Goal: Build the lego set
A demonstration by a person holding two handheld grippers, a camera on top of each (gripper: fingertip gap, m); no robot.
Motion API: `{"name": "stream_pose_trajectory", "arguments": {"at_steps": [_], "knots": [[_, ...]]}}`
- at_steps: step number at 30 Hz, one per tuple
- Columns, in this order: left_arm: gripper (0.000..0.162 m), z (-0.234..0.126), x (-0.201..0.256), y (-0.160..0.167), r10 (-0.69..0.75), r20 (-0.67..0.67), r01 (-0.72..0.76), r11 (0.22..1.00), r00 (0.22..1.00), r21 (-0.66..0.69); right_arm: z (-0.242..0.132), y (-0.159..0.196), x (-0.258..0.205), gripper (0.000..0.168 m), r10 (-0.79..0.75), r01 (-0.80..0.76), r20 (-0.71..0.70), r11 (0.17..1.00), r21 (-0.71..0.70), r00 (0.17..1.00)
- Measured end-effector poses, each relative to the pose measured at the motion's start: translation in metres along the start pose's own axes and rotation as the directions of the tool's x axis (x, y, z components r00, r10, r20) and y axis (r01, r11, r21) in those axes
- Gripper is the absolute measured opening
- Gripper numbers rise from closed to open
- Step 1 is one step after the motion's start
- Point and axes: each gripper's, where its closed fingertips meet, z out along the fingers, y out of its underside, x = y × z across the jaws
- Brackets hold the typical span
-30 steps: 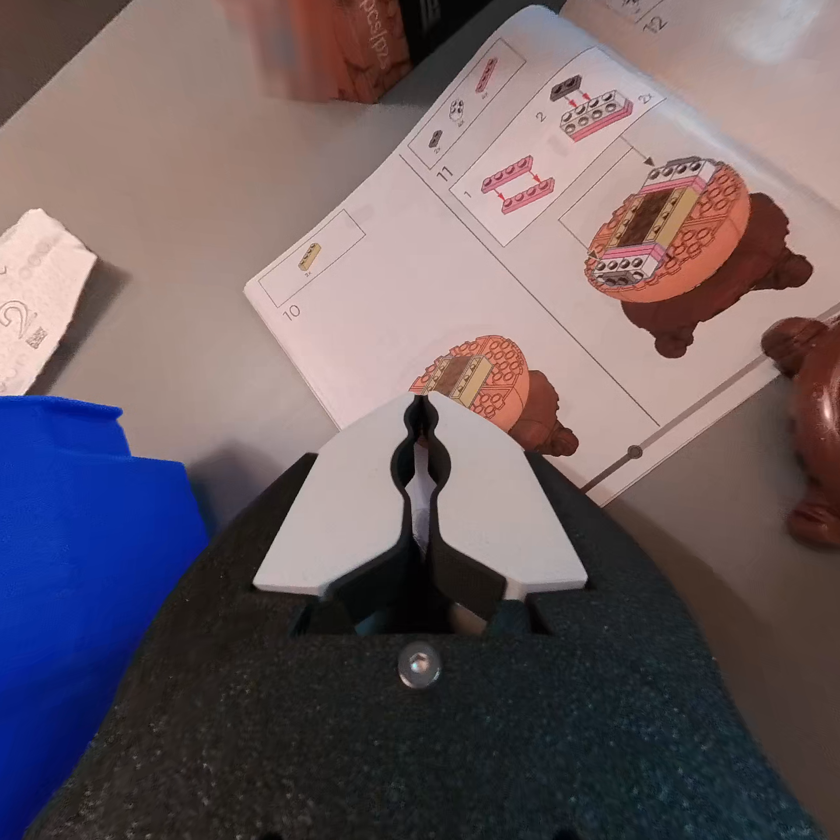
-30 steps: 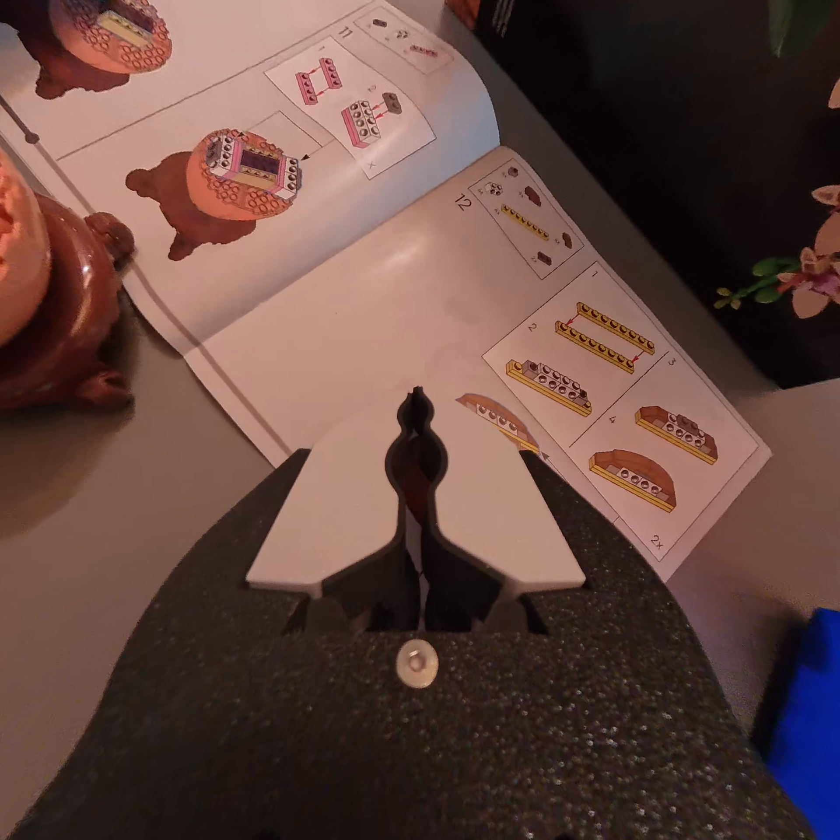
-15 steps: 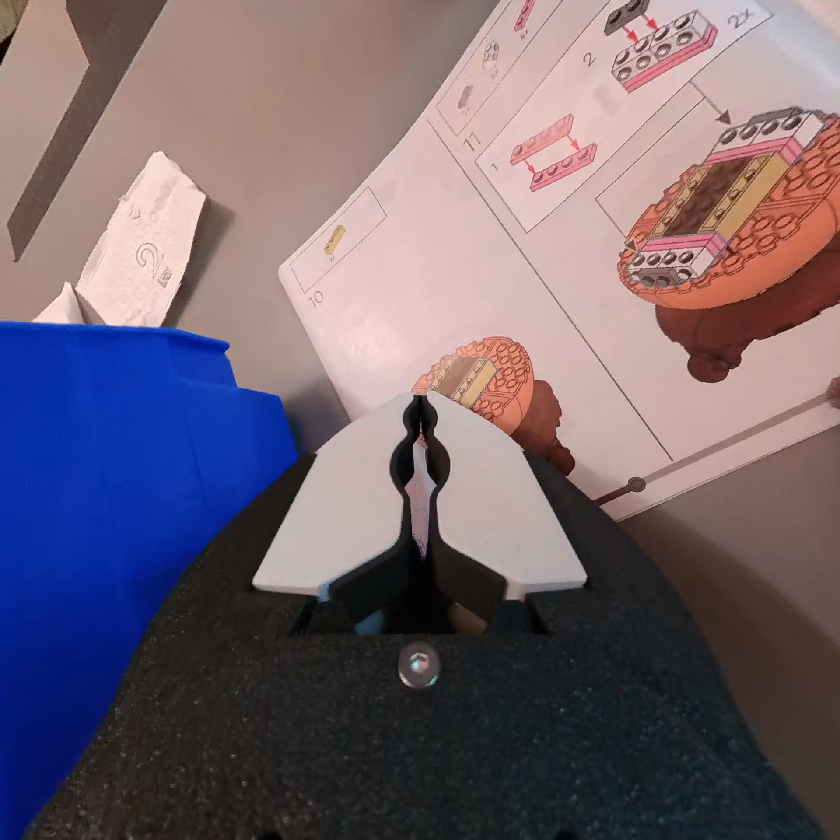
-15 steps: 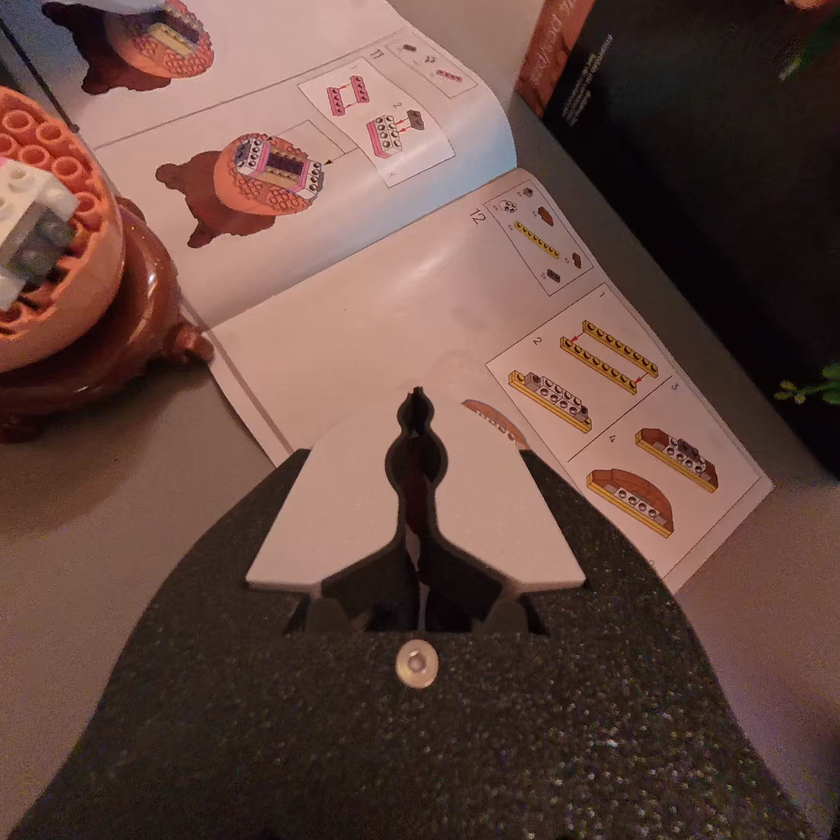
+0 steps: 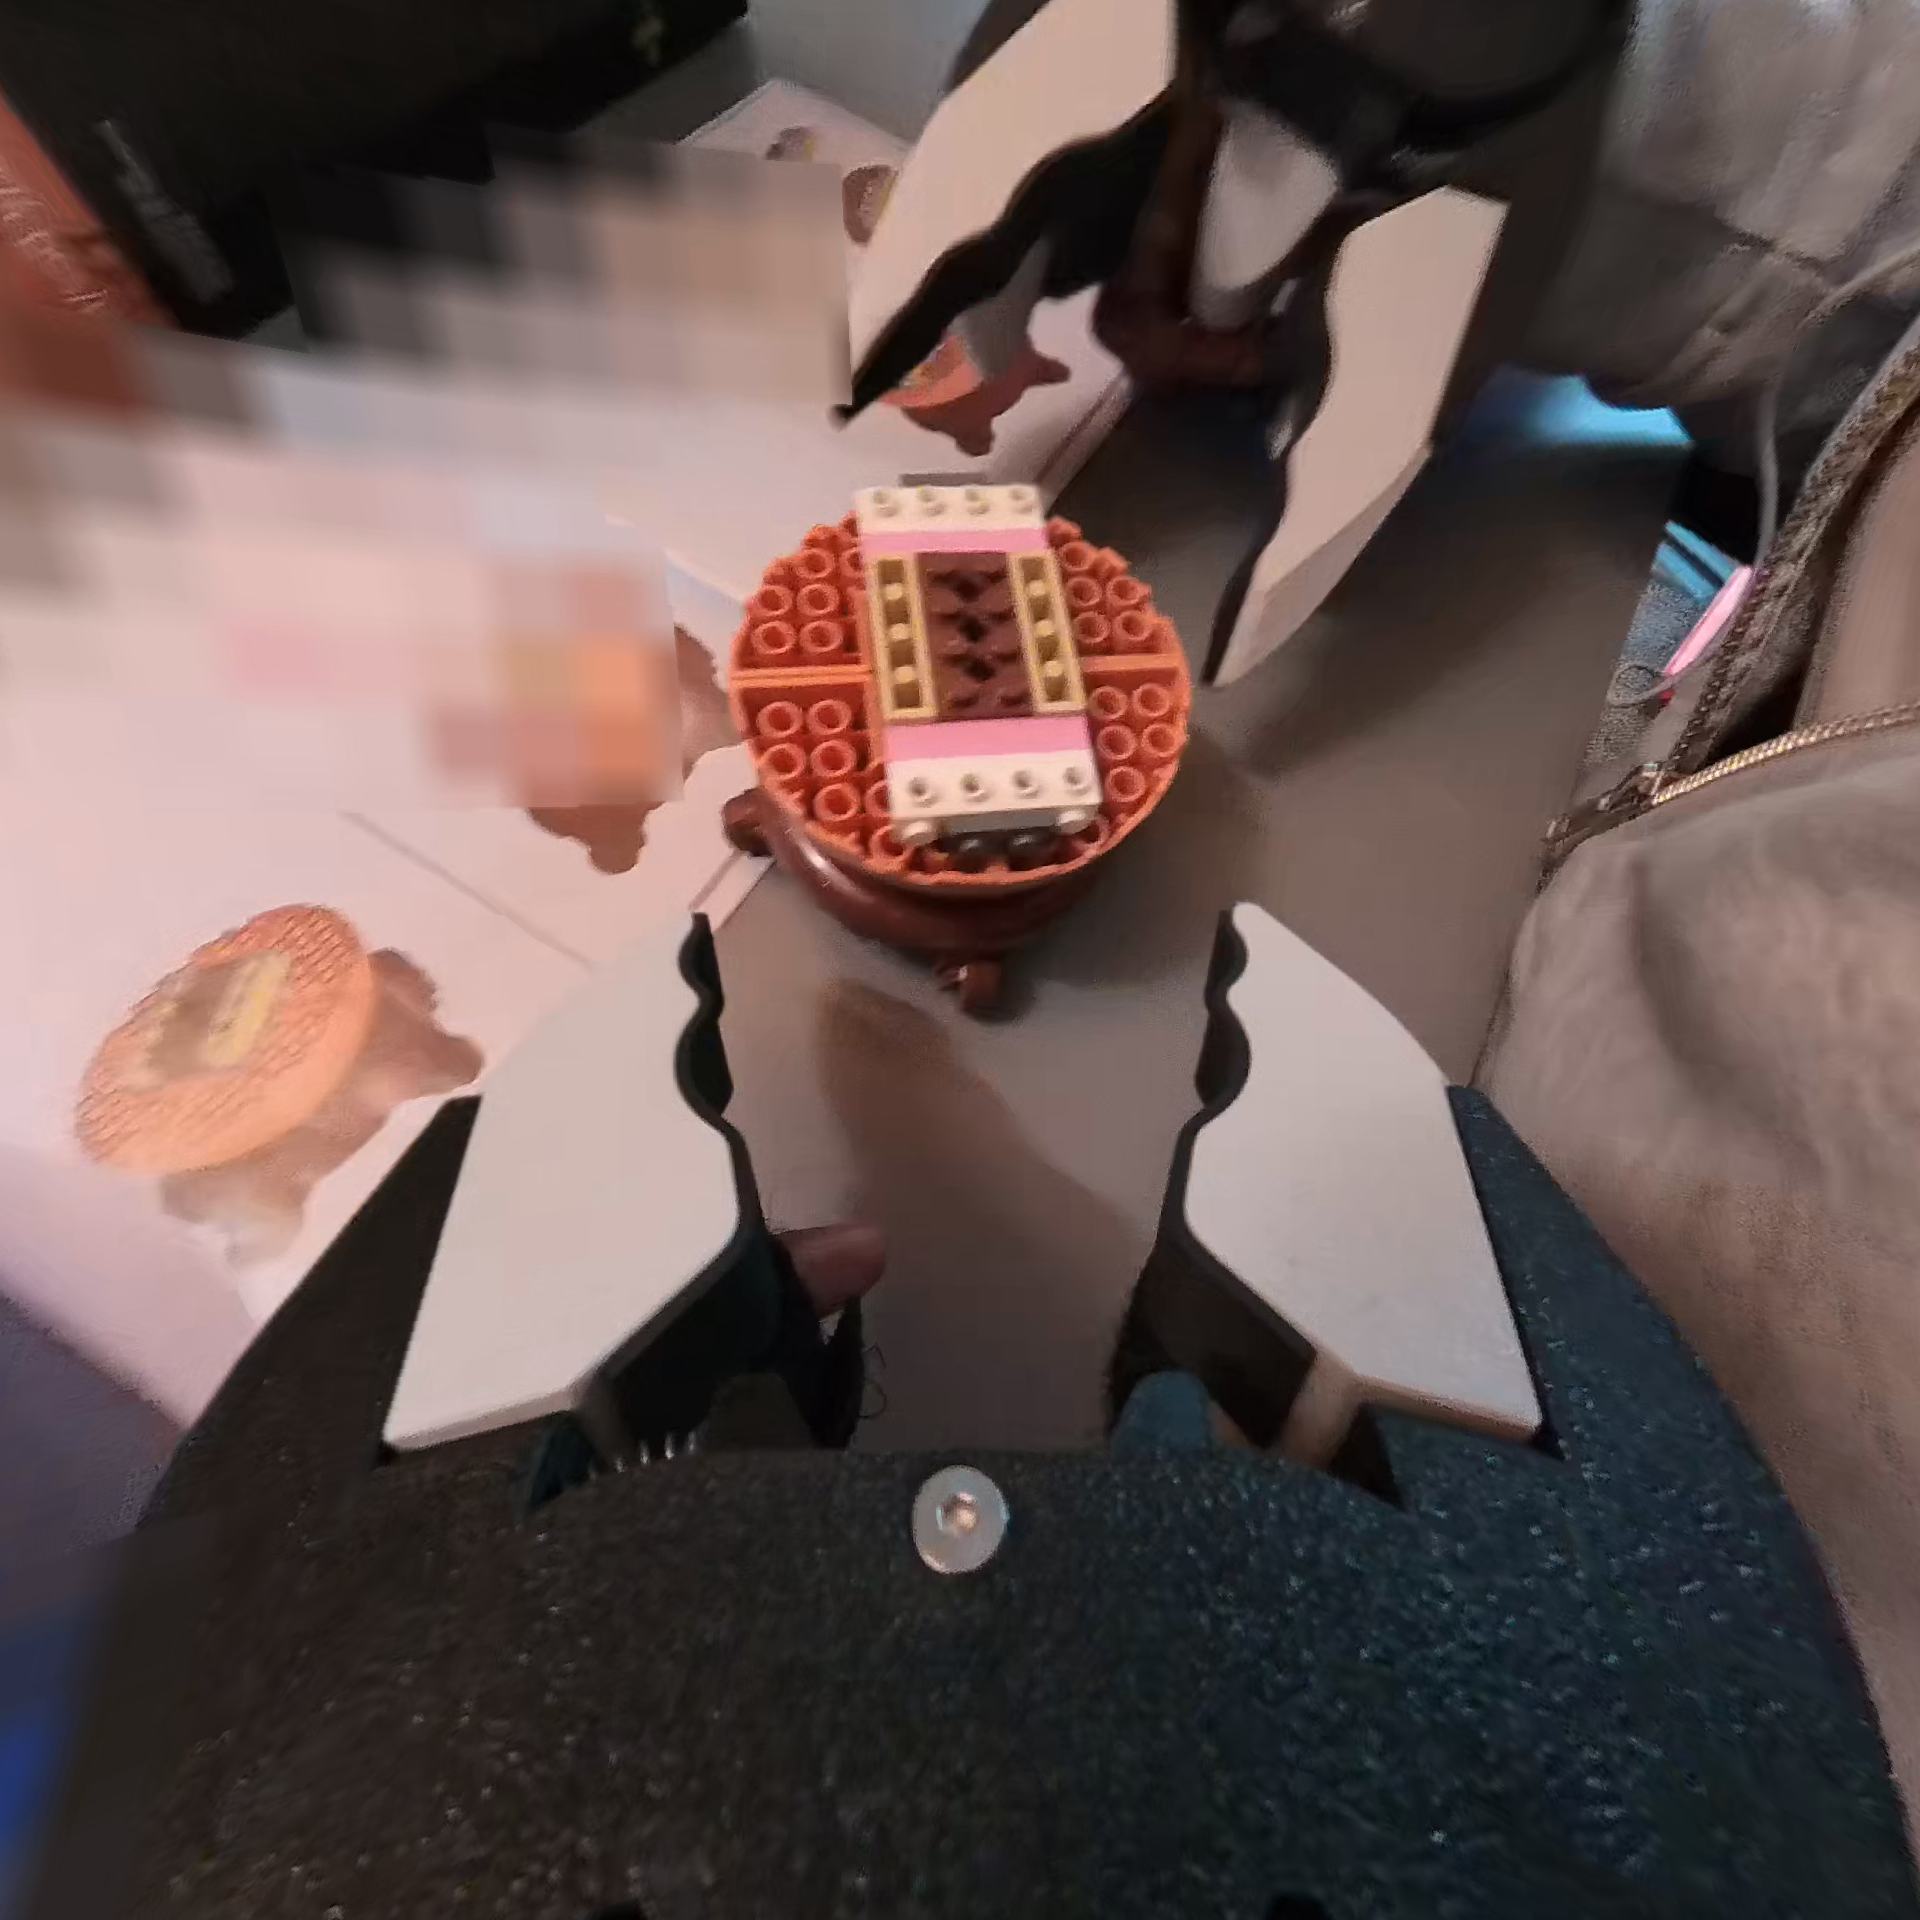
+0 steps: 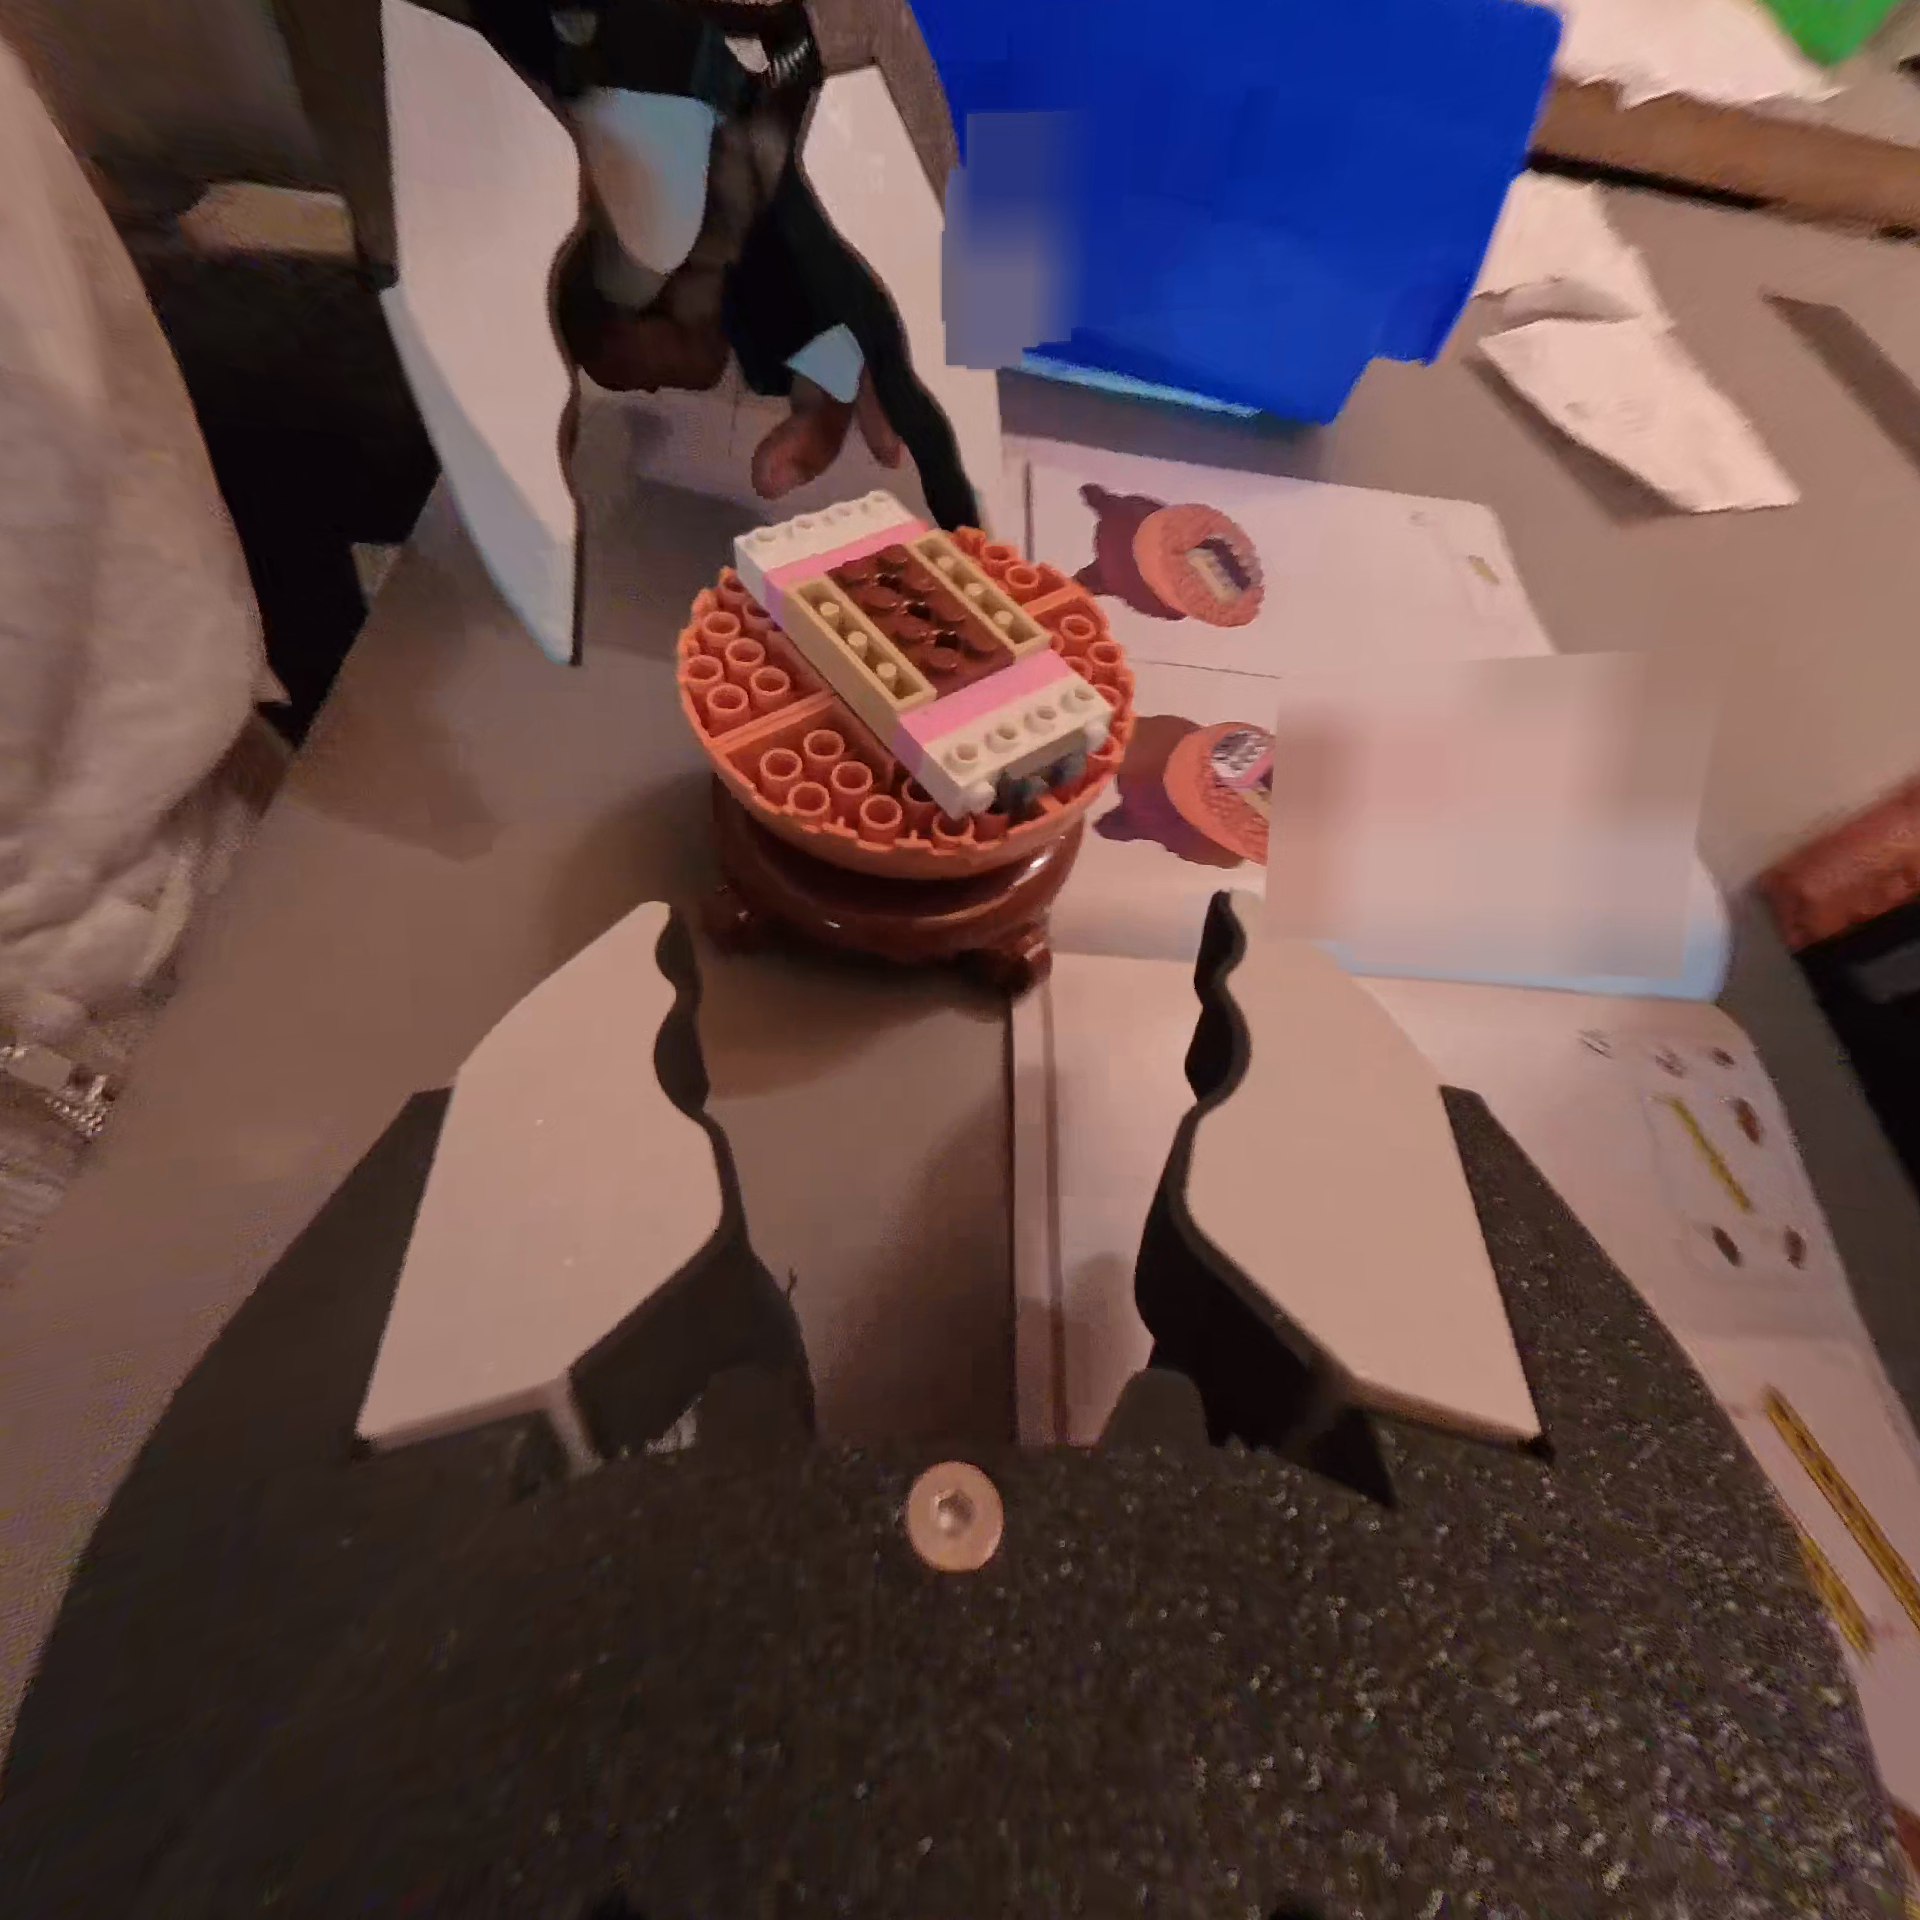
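While both claws gape, lego model (image 5: 961, 686), orange studded disc, pink-white-tan-brown bricks, brown base.

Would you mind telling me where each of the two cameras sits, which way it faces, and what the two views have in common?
Left wrist view: sits on the left gripper, jaws open and empty, facing the round lego model on the grey table; the right gripper faces it from beyond.
Right wrist view: sits on the right gripper, open and empty, facing the model from the opposite side; the left gripper and a fingertip show beyond.
Shared: the model, the table, the instruction booklet, both grippers.
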Motion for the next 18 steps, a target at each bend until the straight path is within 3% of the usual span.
{"name": "stream_pose_trajectory", "arguments": {"at_steps": [2,4,7,12,18], "knots": [[0.089,0.010,0.005,0.001,0.030,0.006,-0.029,0.999,1.000,-0.013,0.011,-0.001,-0.005,0.089,0.009,-0.007,0.072,1.000,-0.028,0.997],[0.085,0.017,0.007,0.000,0.055,0.019,-0.055,0.998,0.998,-0.018,0.017,-0.003,-0.008,0.071,-0.004,0.008,0.107,0.999,-0.044,0.994],[0.064,0.016,-0.004,-0.003,0.062,0.085,-0.062,0.998,0.994,-0.003,0.021,-0.009,-0.005,0.065,-0.003,0.006,0.062,0.999,-0.048,0.998],[0.065,-0.006,-0.017,-0.010,0.108,0.120,-0.107,0.994,0.987,-0.017,0.030,-0.032,0.004,0.065,-0.023,0.022,-0.025,0.999,-0.035,0.999],[0.059,-0.028,-0.074,-0.015,0.069,0.245,-0.037,0.990,0.967,-0.135,0.057,-0.060,0.058,0.065,-0.129,0.127,-0.043,0.991,-0.052,0.991]]}}
